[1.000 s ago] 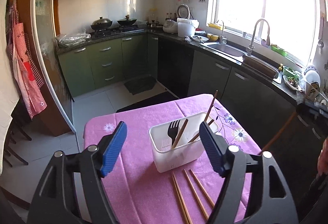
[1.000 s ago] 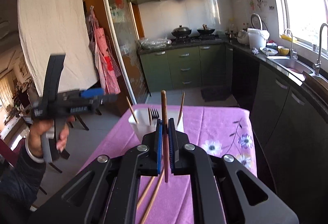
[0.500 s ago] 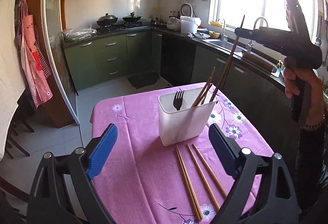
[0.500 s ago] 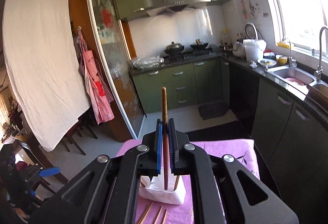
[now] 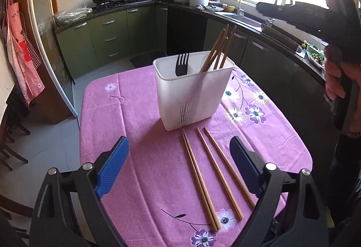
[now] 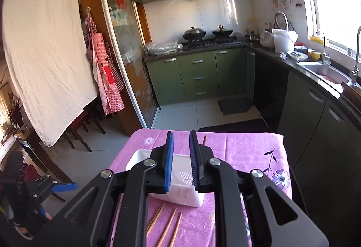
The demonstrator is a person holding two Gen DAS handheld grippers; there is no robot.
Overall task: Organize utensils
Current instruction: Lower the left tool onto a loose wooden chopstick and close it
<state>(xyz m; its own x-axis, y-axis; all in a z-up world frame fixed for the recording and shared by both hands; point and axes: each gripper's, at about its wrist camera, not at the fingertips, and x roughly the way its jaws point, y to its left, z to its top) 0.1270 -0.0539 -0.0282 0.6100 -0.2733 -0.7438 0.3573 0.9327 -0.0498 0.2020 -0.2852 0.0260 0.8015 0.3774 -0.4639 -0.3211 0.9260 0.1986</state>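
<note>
Below wide-open left gripper (image 5: 178, 170) jaws: four chopsticks (image 5: 209, 177) on tablecloth (image 5: 140, 116).

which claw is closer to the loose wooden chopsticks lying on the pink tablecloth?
Left. The left claw hangs open directly over the loose wooden chopsticks; the right claw, empty, is above the white plastic utensil holder beyond them.

Both wrist cameras look down over the pink table (image 5: 140, 111) toward the kitchen, sharing the white caddy (image 5: 194, 98).
</note>
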